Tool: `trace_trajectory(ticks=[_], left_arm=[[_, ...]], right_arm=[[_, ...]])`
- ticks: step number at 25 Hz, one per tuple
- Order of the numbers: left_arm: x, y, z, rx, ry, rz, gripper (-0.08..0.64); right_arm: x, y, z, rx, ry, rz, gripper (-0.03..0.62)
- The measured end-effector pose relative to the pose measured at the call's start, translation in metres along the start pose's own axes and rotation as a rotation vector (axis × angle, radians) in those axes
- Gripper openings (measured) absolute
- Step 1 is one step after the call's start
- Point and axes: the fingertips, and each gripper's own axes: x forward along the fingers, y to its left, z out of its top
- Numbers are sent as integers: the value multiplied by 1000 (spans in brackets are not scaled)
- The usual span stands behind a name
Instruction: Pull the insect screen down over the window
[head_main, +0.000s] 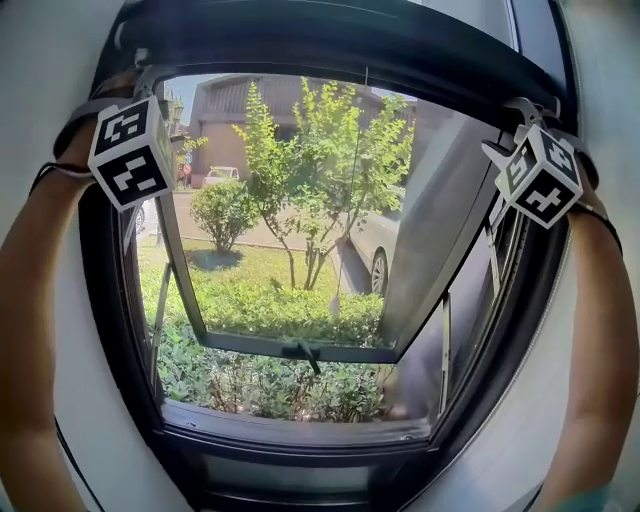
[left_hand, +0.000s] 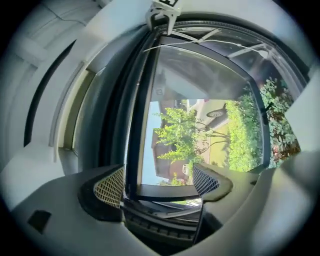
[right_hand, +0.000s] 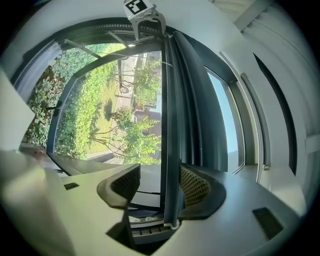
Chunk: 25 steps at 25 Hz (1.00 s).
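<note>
Fingers (left_hand: 111, 186) of the left gripper (left_hand: 159, 182) are spread apart around the black horizontal bar of the insect screen (left_hand: 134, 140), set at the top of the dark-framed window (head_main: 108, 300); those of the right gripper (right_hand: 161, 184) likewise. Its mesh cannot be made out; both forearms (head_main: 30, 330) are cut off.

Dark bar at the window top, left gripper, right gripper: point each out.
dark bar (right_hand: 171, 125), right gripper view, its long edge running between the jaws.
left gripper (left_hand: 159, 181), left gripper view, midway between its fingertips.
right gripper (right_hand: 160, 185), right gripper view, midway between its fingertips.
</note>
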Motion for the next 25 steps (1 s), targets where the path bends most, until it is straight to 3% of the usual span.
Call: trace_trajectory(ticks=[4, 11, 18, 25], left_arm=[[1, 26, -3, -2, 36, 26, 419], [1, 19, -9, 22, 67, 9, 420], [4, 32, -10, -16, 66, 45, 420], [20, 33, -13, 23, 114, 35, 433]], right_arm=[[0, 1, -1, -5, 2, 8, 230], [-1, 1, 0, -19, 0, 6, 230], [-1, 2, -1, -35, 6, 17, 230], [0, 3, -1, -55, 13, 27, 230]])
